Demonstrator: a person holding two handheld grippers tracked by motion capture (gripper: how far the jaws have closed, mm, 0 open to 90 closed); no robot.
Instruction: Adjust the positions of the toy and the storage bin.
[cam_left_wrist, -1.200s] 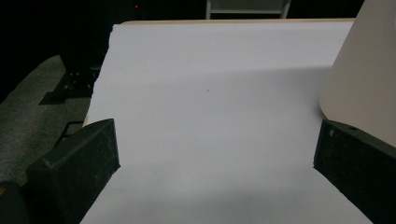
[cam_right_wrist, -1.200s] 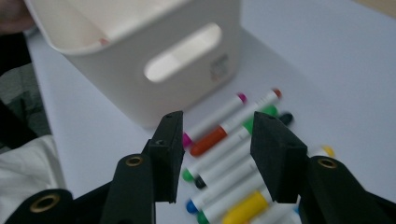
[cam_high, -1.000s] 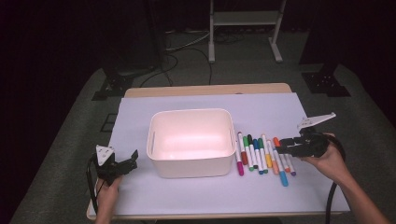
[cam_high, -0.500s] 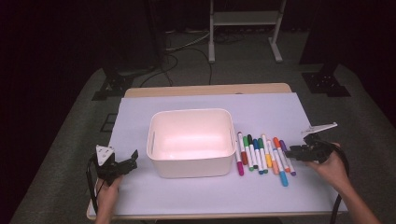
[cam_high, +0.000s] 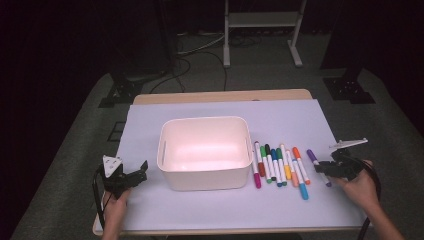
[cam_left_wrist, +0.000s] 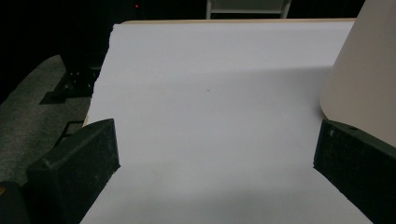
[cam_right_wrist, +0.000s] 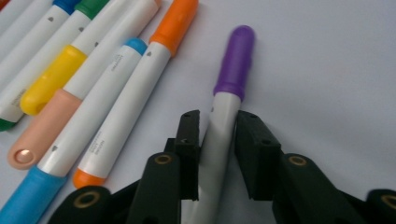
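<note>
The right gripper (cam_right_wrist: 215, 140) had just been closing, its jaws nearly shut astride the purple marker's (cam_right_wrist: 226, 116) white barrel on the table's right side. The left gripper (cam_left_wrist: 215, 154) stood wide open, holding nothing.

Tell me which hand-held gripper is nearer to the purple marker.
Right. The right hand-held gripper has its jaws on either side of the purple marker, having just been closing on its white barrel. The left hand-held gripper sits open across the table, beyond the white bin.

Table (cam_high: 220, 96) under white sheet (cam_high: 290, 120); on sheet: bin (cam_high: 205, 176), markers (cam_high: 280, 167), purple marker (cam_high: 314, 158)
</note>
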